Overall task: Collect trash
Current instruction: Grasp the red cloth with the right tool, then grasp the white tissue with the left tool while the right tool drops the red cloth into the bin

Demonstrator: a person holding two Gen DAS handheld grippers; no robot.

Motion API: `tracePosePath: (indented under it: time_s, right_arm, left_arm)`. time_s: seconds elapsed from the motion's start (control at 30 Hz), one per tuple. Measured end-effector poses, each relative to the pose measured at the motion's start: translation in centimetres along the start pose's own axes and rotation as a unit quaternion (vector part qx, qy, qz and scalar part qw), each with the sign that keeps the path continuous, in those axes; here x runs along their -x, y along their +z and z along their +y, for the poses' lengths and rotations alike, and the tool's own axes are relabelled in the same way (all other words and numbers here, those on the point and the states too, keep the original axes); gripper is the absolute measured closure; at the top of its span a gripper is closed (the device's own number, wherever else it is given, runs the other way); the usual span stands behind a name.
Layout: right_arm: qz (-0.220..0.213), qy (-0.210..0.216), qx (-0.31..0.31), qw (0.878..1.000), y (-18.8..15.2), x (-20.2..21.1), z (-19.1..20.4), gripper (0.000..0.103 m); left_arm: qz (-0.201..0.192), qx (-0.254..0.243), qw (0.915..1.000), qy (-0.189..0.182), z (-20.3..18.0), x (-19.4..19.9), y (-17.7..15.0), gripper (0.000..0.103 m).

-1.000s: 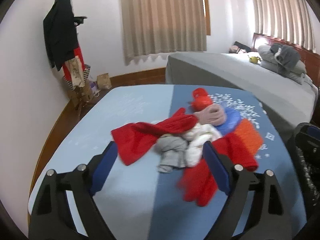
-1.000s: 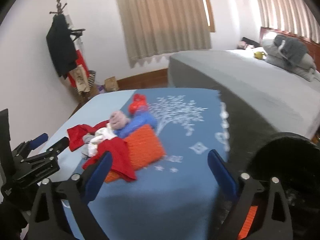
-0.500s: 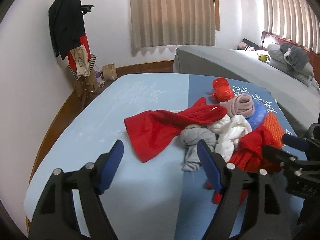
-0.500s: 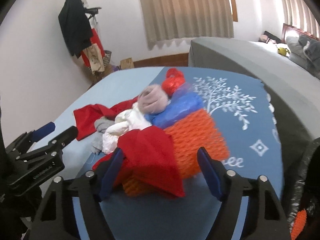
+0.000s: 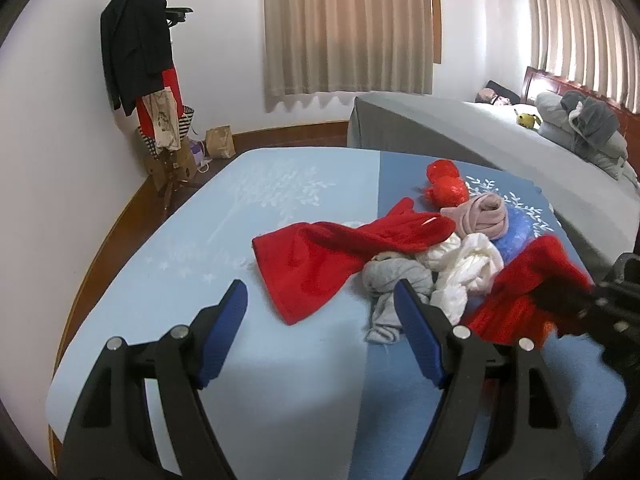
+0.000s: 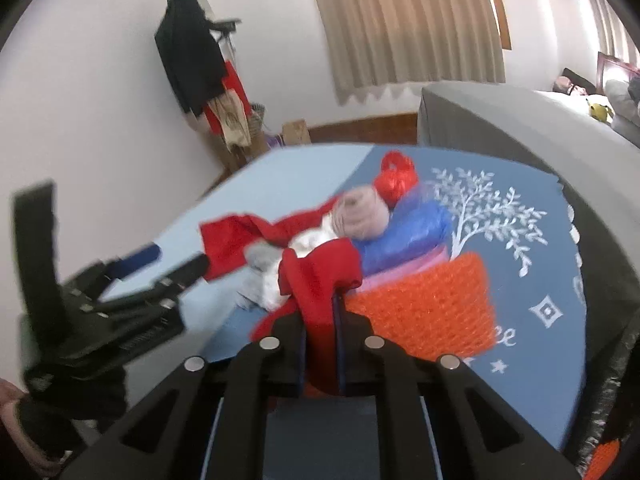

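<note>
A heap of soft items lies on the blue bedspread (image 5: 280,208): a red cloth (image 5: 320,264), a grey sock (image 5: 396,280), a white cloth (image 5: 464,268), a pink roll (image 6: 360,216), a red plastic bag (image 6: 396,178), a blue bag (image 6: 404,236) and an orange mesh (image 6: 424,304). My right gripper (image 6: 320,312) is shut on a second red cloth (image 6: 320,276) at the near edge of the heap. My left gripper (image 5: 320,320) stands open just short of the heap with nothing between its fingers. Its right finger (image 5: 412,320) is close to the grey sock.
A black trash bag (image 6: 612,400) with some orange mesh in it sits at the bed's right edge. A grey bed (image 5: 480,140) with pillows stands behind. A coat rack (image 5: 136,48) with bags at its foot stands by the left wall.
My right gripper came in over the near side of the heap and closed on the red cloth. My left gripper's jaws narrowed a little and it edged toward the heap.
</note>
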State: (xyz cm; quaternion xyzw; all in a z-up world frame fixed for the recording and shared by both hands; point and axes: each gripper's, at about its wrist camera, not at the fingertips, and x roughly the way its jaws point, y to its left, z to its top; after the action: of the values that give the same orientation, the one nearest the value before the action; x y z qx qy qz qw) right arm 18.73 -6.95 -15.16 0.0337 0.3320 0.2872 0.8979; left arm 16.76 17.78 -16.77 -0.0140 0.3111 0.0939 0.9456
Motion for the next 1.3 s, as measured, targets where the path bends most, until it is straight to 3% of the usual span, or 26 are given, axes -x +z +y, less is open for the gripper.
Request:
tracePosePath:
  time_s: [0.33, 0.57, 0.8, 0.97, 1.07, 1.3]
  right_arm:
    - [-0.027, -0.045, -0.033, 0.998, 0.6, 4.9, -3.5, 0.092]
    - [-0.024, -0.064, -0.054, 0.996, 0.2, 5.0, -5.6, 0.092]
    - [-0.019, -0.069, -0.062, 0.996, -0.4, 4.8, -6.7, 0.092]
    - [-0.016, -0.068, -0.065, 0.995, -0.5, 4.4, -6.9, 0.092]
    - [-0.016, -0.067, -0.064, 0.996, -0.3, 4.4, -6.7, 0.092]
    - [-0.025, -0.057, -0.056, 0.996, 0.1, 5.4, -5.9, 0.092]
  left_arm:
    - [-0.001, -0.016, 0.9989, -0.043, -3.4, 0.2, 0.4, 0.044]
    - [0.003, -0.041, 0.9967, -0.070, -6.7, -1.1, 0.1, 0.058]
    - [0.019, -0.063, 0.9941, -0.087, -8.6, -3.3, 0.2, 0.059]
    - [0.041, -0.079, 0.9908, -0.102, -9.3, -4.3, 0.0, 0.075]
    - [0.032, -0.082, 0.9904, -0.107, -9.4, -3.9, 0.0, 0.084]
    - [-0.004, -0.070, 0.9899, -0.123, -9.3, -0.5, 0.4, 0.086]
